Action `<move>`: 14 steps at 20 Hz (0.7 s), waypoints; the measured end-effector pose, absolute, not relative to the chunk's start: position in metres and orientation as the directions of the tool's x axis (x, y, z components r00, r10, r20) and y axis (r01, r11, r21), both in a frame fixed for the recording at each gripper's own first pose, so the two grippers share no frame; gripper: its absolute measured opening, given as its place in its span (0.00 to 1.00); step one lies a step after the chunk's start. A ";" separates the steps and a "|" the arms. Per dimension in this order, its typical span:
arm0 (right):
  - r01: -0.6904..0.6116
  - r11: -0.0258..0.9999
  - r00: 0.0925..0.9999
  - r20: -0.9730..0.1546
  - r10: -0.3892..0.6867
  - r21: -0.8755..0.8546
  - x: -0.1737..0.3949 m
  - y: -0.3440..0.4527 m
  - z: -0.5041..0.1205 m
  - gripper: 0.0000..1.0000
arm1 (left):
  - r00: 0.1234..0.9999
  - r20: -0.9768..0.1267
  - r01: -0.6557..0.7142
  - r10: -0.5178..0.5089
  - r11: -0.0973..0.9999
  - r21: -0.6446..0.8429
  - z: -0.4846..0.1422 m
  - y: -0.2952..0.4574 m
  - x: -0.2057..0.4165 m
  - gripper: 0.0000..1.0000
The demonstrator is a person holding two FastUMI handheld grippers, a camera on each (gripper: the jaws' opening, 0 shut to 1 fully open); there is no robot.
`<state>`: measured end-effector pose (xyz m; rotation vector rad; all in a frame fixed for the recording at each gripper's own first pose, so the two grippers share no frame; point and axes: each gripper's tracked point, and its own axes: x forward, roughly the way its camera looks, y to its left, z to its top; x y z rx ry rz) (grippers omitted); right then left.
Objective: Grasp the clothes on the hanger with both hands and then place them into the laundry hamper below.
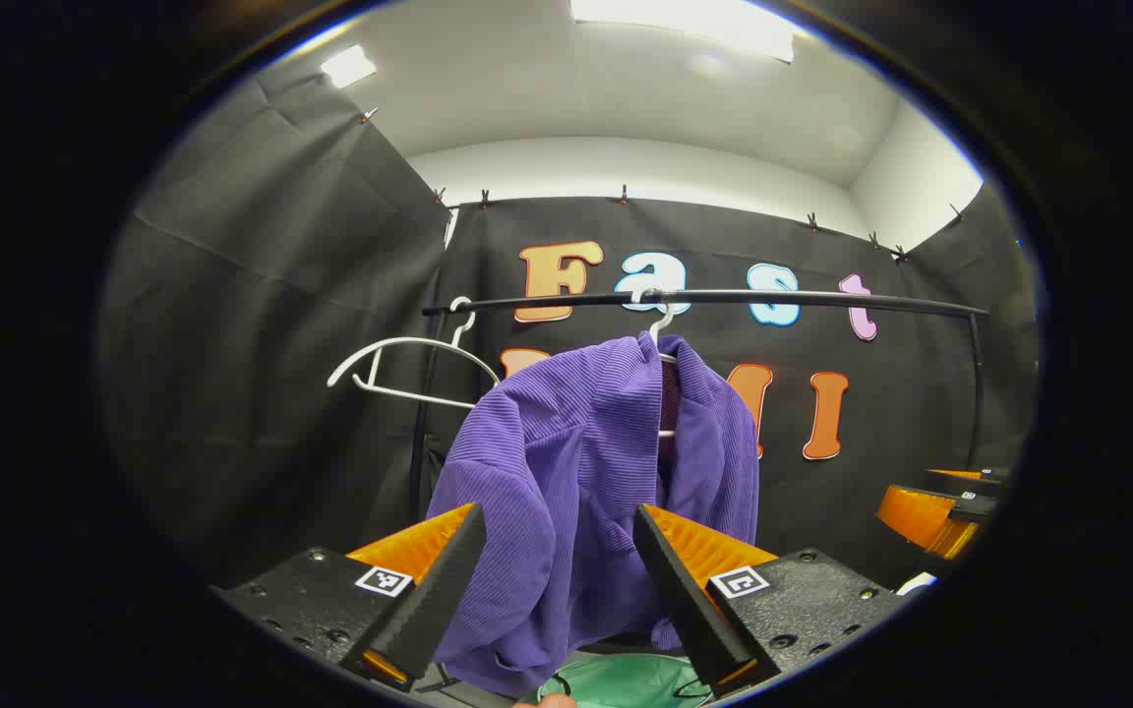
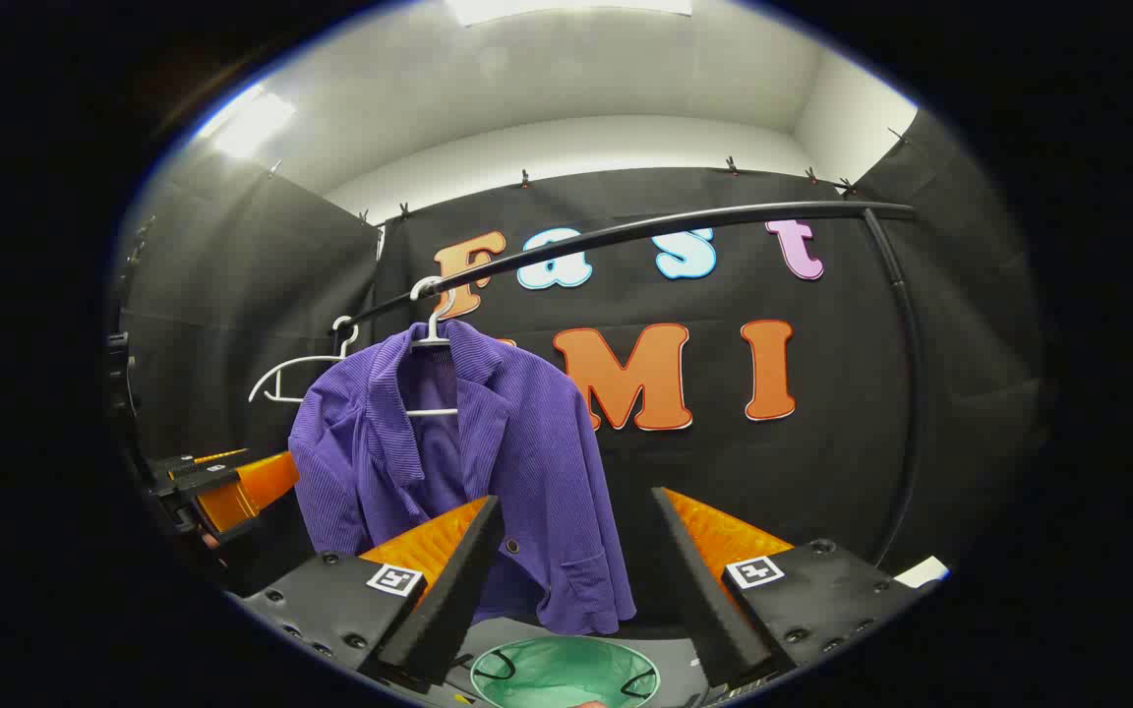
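A purple corduroy jacket point(image 1: 581, 492) point(image 2: 488, 462) hangs on a white hanger point(image 2: 429, 334) from a black rail point(image 1: 724, 298) point(image 2: 645, 231). Below it stands a green laundry hamper point(image 1: 626, 683) point(image 2: 566, 674). In the left gripper view my left gripper point(image 1: 560, 580) is open, its fingers either side of the jacket's lower part, apart from the cloth. In the right gripper view my right gripper point(image 2: 576, 570) is open, the jacket's hem behind its left finger. The right gripper point(image 1: 935, 511) also shows at the right edge of the left gripper view, and the left gripper point(image 2: 222, 487) shows left of the jacket.
A second white hanger point(image 1: 409, 369) point(image 2: 296, 374) hangs bare on the rail left of the jacket. The rail's upright post point(image 2: 911, 393) curves down at the right. Black cloth walls close the booth on all sides.
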<state>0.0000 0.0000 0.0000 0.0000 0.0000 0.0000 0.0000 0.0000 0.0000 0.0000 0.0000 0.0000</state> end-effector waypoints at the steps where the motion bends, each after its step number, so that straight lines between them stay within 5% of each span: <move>1: -0.003 1.000 1.000 0.001 0.003 -0.002 0.001 0.003 0.000 0.91 | 1.000 0.003 -0.001 0.001 1.000 0.004 0.001 0.002 0.000 0.95; 5: 0.003 1.000 1.000 0.007 -0.003 -0.017 0.001 0.010 0.001 0.97 | 1.000 0.008 0.007 -0.007 1.000 0.009 0.003 0.007 0.001 0.92; 14: 0.026 1.000 1.000 0.003 -0.026 -0.001 0.002 0.012 -0.005 0.91 | 0.999 0.007 0.032 -0.032 0.999 0.017 0.003 0.005 0.008 0.92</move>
